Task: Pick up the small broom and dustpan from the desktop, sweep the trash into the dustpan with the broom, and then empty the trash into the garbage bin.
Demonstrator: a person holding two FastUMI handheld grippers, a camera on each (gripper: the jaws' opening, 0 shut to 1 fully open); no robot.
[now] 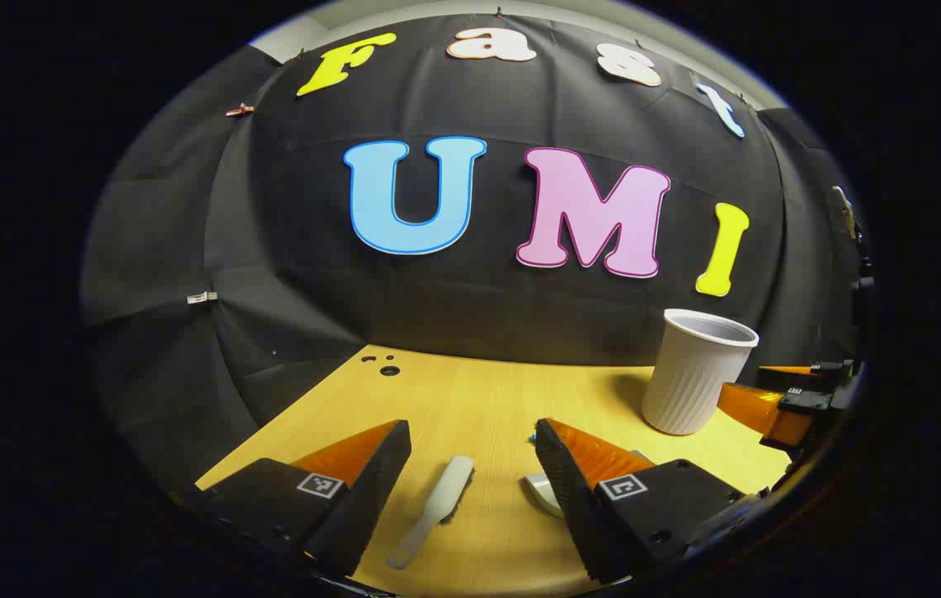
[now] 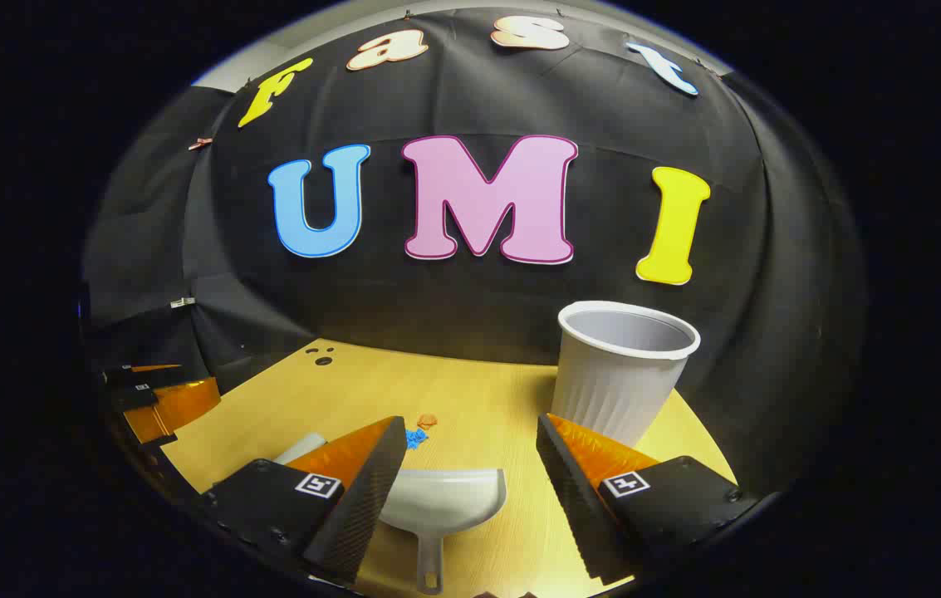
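A small white broom [image 1: 435, 507] lies on the wooden desktop [image 1: 470, 399] between the fingers of my open left gripper [image 1: 472, 436], which hovers above it. A white dustpan [image 2: 445, 502] lies flat under my open right gripper [image 2: 470, 432], handle toward me; its edge also shows as dustpan [image 1: 543, 490] beside the left gripper's right finger. Small blue and orange trash scraps [image 2: 420, 430] rest just beyond the dustpan. A white ribbed cup-shaped garbage bin [image 2: 621, 374] stands upright at the right rear, also seen as bin [image 1: 696, 372]. Neither gripper holds anything.
The right gripper [image 1: 794, 399] shows at the right edge of the left gripper view; the left gripper [image 2: 159, 399] shows at the left edge of the right gripper view. Small holes [image 1: 383, 365] mark the desktop's far left corner. The black cloth wall closes the back.
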